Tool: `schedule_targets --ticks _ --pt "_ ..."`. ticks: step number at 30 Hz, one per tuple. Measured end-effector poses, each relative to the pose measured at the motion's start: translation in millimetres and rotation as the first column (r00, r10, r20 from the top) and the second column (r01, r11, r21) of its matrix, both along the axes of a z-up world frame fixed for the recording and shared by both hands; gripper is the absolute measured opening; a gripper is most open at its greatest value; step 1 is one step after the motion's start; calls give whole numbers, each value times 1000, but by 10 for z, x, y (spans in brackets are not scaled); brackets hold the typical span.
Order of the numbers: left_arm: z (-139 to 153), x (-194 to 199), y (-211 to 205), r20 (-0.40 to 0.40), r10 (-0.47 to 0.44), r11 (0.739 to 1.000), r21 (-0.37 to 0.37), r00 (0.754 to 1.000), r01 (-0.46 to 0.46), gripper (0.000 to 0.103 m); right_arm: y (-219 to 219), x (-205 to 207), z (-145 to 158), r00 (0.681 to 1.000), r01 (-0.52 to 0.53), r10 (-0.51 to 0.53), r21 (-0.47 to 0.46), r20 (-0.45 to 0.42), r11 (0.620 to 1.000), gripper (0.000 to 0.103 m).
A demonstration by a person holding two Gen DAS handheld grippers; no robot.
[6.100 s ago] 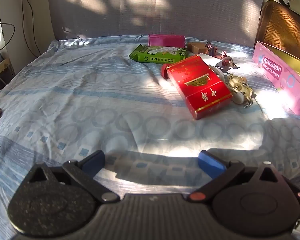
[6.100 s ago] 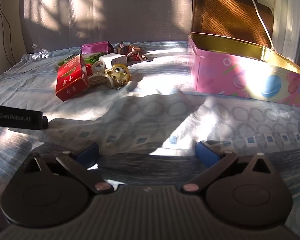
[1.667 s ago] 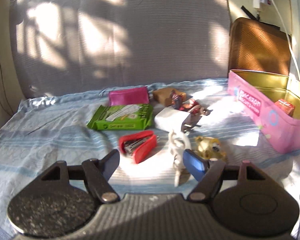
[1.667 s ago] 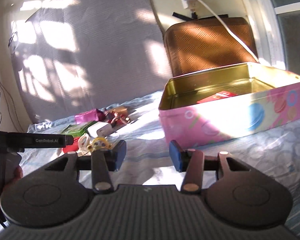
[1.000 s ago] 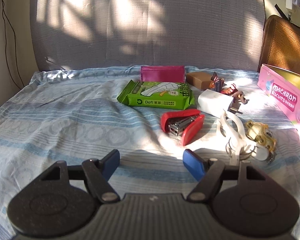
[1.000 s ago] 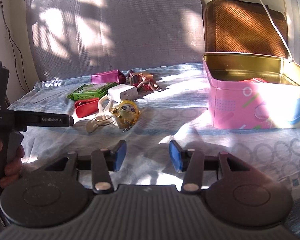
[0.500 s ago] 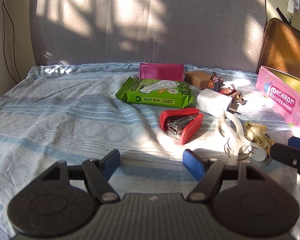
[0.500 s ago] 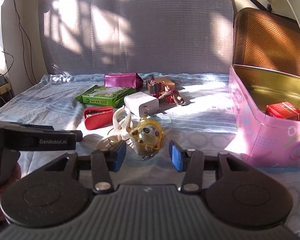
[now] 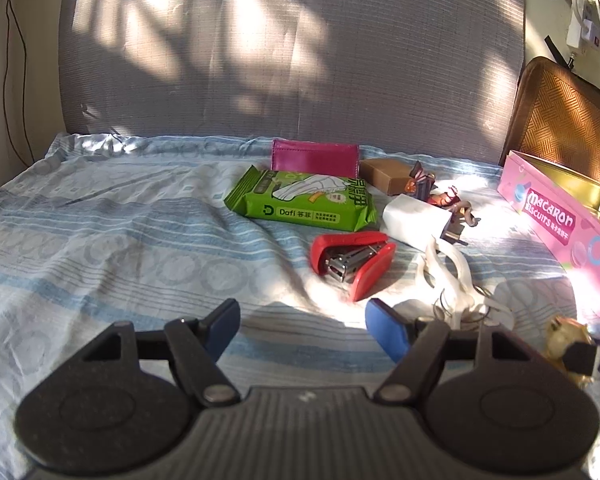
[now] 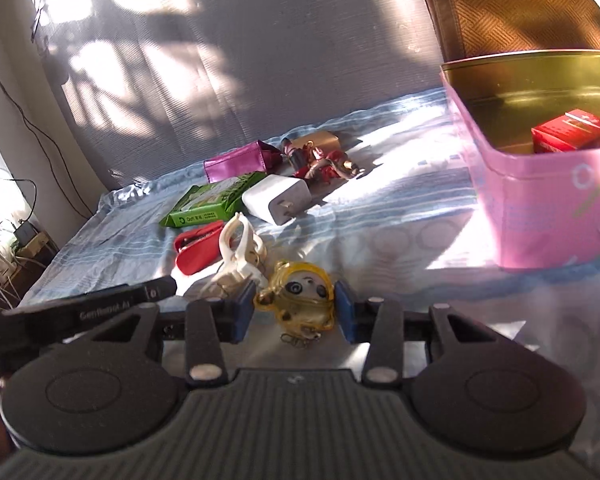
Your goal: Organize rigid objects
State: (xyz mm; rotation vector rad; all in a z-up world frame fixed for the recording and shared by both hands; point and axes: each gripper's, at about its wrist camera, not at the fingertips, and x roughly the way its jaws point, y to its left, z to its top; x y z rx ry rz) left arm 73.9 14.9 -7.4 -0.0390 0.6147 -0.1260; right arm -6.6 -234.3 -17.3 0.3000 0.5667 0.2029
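A yellow keychain toy (image 10: 296, 300) lies on the blue patterned bedsheet, right between the blue pads of my right gripper (image 10: 296, 310). Its jaws are closing, with the pads close at the toy's two sides. The toy (image 9: 564, 332) also shows at the lower right of the left wrist view. My left gripper (image 9: 300, 320) hovers open over bare sheet, holding nothing. Ahead of it lie a red stapler (image 9: 352, 258), a white charger (image 9: 414, 220) and a white strap with key rings (image 9: 448, 268). The pink tin (image 10: 540, 208) holds a red box (image 10: 572, 130).
A green wipes pack (image 9: 300, 200), a magenta wallet (image 9: 314, 158), a brown box (image 9: 384, 174) and a small figurine (image 9: 440, 196) lie further back. A grey headboard and a brown woven lid stand behind. The left side of the sheet is bare.
My right gripper has moved forward and down to the yellow toy, which now sits between its pads, and its jaws have narrowed. The left gripper has stayed put.
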Motion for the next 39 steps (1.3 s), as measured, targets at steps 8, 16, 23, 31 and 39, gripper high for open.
schedule_targets --ticks 8,16,23,31,39 --pt "233 -245 -600 -14 -322 942 -107 947 319 64 -234 -908 -72 993 116 -105 -297 53 948 42" --pt "205 -427 -1515 -206 -638 768 -241 742 593 58 -327 -991 -84 993 109 -91 -278 79 954 46" --pt "83 -475 -1492 -252 -661 747 -310 707 588 52 -256 -850 -123 998 45 -25 -319 66 947 52" --pt "343 -611 -1871 -187 -712 702 -210 677 681 39 -461 -859 -43 985 129 -95 -249 142 960 50" --pt "795 -373 -2629 -45 -786 617 -128 616 777 40 -1080 -832 300 910 338 -238 -274 339 901 50"
